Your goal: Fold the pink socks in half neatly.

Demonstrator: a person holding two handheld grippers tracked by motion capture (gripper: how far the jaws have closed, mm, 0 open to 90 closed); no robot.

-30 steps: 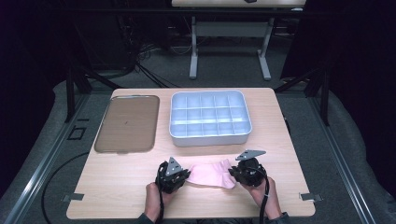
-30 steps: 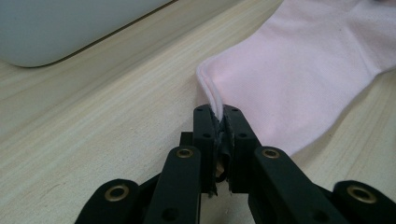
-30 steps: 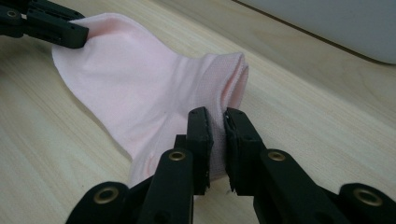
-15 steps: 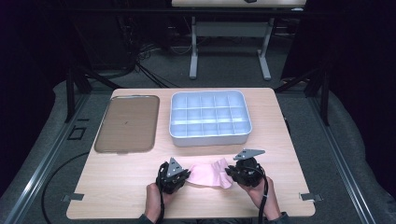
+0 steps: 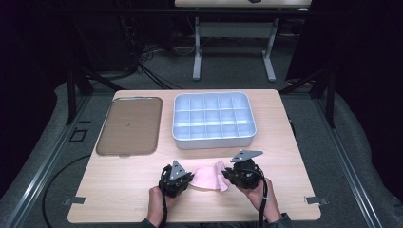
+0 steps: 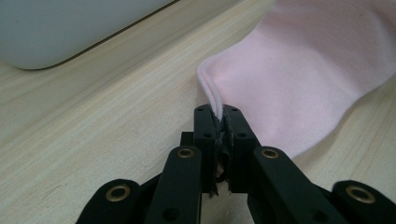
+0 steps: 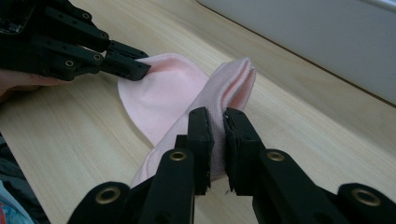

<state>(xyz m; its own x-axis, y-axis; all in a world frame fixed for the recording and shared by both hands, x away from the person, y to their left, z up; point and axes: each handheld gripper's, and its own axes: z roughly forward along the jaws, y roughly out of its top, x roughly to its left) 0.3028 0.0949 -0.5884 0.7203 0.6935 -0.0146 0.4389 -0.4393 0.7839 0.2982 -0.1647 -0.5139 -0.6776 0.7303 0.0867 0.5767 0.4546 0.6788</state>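
Dark floor and tangled cables surround your pale wooden worktop (image 5: 119, 190), which carries a brown tray (image 5: 127, 126) at the far left and a white compartment bin (image 5: 214, 118) behind your hands. Between your two tools, near the front edge, lies the pink cloth (image 5: 206, 178), resting partly on the wood. Your left tool (image 6: 218, 122) is clamped shut on a thin folded edge of that cloth, with only the hem caught at the very tips. Your right tool (image 7: 217, 127) is closed around a bunched, thicker fold of it, the jaws standing slightly apart because of the fabric between them. The weak point, as I judge it, is the left grip: so little material sits between those tips that any sideways pull or a quick lift could slide the hem free and drop that end. If you draw the two tools apart unevenly, the bunched side may also unroll inside the right jaws and leave the cloth twisted. Lifting while it drags on the wood could catch it and tug it loose.
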